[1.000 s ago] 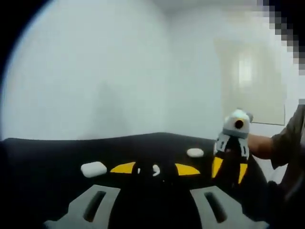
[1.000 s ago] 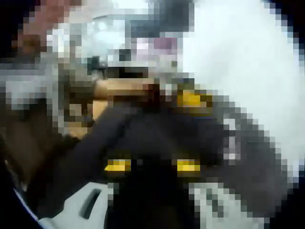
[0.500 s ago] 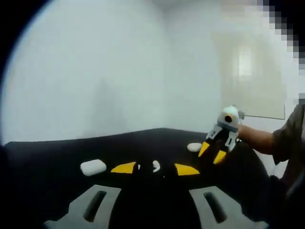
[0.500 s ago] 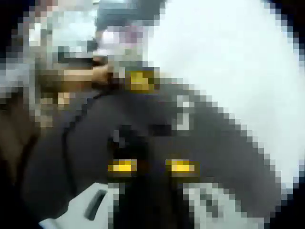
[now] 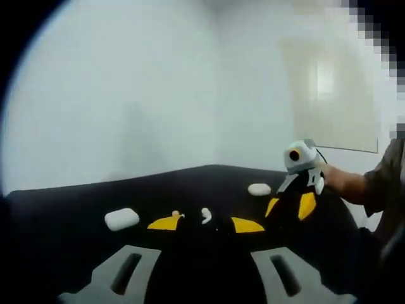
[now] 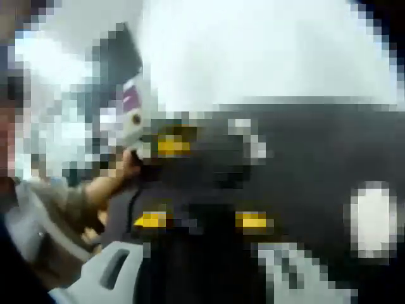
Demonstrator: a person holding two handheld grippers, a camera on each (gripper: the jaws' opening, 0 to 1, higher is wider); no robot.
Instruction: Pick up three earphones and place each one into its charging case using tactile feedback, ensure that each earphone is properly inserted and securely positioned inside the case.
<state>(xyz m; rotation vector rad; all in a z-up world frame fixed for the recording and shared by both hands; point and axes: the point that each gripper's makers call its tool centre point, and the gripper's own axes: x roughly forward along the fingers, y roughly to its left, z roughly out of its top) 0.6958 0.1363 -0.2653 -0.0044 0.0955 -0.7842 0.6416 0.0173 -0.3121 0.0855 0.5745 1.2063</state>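
My left gripper [image 5: 205, 223] sits low and level in the left gripper view, its two yellow-tipped jaws spread apart with a clear gap between them and nothing held. My right gripper [image 5: 291, 206] shows off to the right in that same view, tilted, its yellow tips pointing downward and set apart. My hand [image 5: 335, 180] grips it from behind, forearm and grey sleeve reaching in from the right edge. The right gripper view is too blocky to add much beyond two separated yellow tips.
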